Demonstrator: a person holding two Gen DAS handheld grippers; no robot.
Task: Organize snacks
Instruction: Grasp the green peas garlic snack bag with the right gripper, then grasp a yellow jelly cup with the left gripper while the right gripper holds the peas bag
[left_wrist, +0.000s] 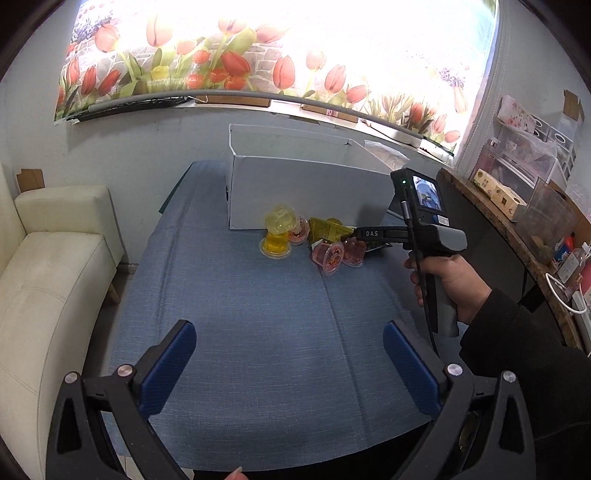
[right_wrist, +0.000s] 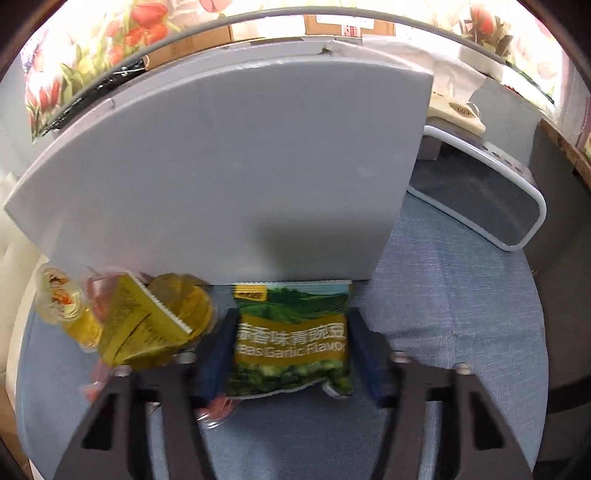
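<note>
1. Right claw (right_wrist: 288, 354) straddles the green pea packet (right_wrist: 291, 343); its blue pads flank the packet's two side edges and look to be touching them, so it is grasping the packet. The pictures are slightly blurred at the contact.
2. Left claw (left_wrist: 290, 354) is released, its blue pads spread wide over bare blue cloth, with nothing between them.
3. White box (left_wrist: 295, 184), the largest thing on the bench (left_wrist: 240, 314), stands at the far end; every place below is given from it.
4. The green pea packet lies flat just in front of the box's near wall, its top serrated edge almost against the foot of that wall.
   - Its long axis runs from the box toward the claw: top seam points at the box, crumpled bottom edge points back between the claw's arms.
   - Printed side faces up.
5. A yellow packet (right_wrist: 144, 325) lies tilted in front of the box's left part, just beside the left pad, leaning over a yellow jelly cup (right_wrist: 184, 306).
6. Yellow jelly cups (left_wrist: 279, 236), stacked, stand before the box's near wall in the left wrist view, and red jelly cups (left_wrist: 332, 254) lie tipped a little further out from it.
7. A hand (left_wrist: 443, 284) in a dark sleeve holds the right claw's handle, right of the box.
</note>
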